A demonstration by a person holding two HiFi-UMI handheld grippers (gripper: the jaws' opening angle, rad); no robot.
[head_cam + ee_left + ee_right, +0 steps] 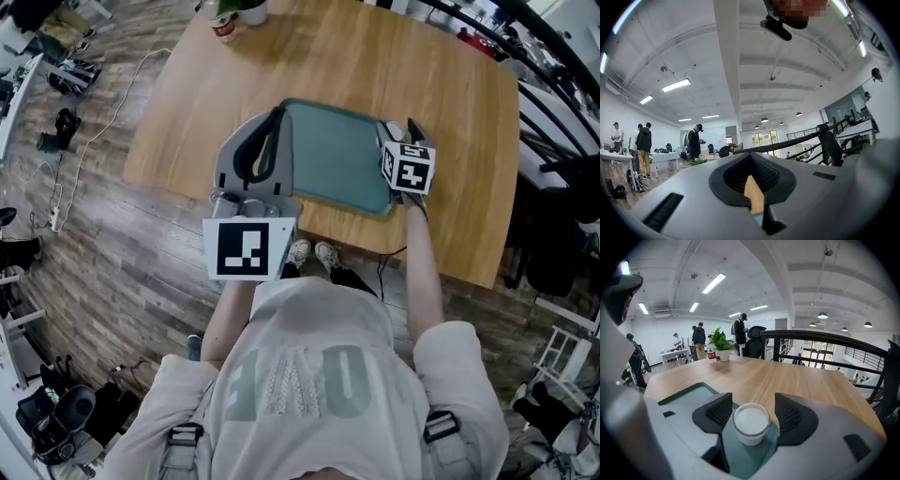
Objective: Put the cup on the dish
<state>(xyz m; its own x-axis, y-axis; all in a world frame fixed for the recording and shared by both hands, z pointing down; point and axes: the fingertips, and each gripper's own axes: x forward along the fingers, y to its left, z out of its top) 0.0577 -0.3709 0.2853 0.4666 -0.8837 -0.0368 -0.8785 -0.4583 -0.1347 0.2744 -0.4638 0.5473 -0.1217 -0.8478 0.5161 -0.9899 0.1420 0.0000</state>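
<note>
A small white cup (751, 423) stands upright on the green tray-like dish (686, 394), near its right edge. My right gripper (753, 401) is open, one ribbed pad close on each side of the cup with thin gaps. In the head view this gripper (403, 127) sits at the dish's (333, 155) right edge and hides the cup. My left gripper (274, 117) is held raised over the dish's left edge. In its own view the left gripper (752, 187) is shut and empty, with only a sliver of wood and green showing between its jaws.
The dish lies near the front edge of a wooden table (422, 84). A potted plant (723, 345) and a red-labelled bottle (711, 352) stand at the far edge. A black railing (825, 341) runs to the right. People stand at desks behind.
</note>
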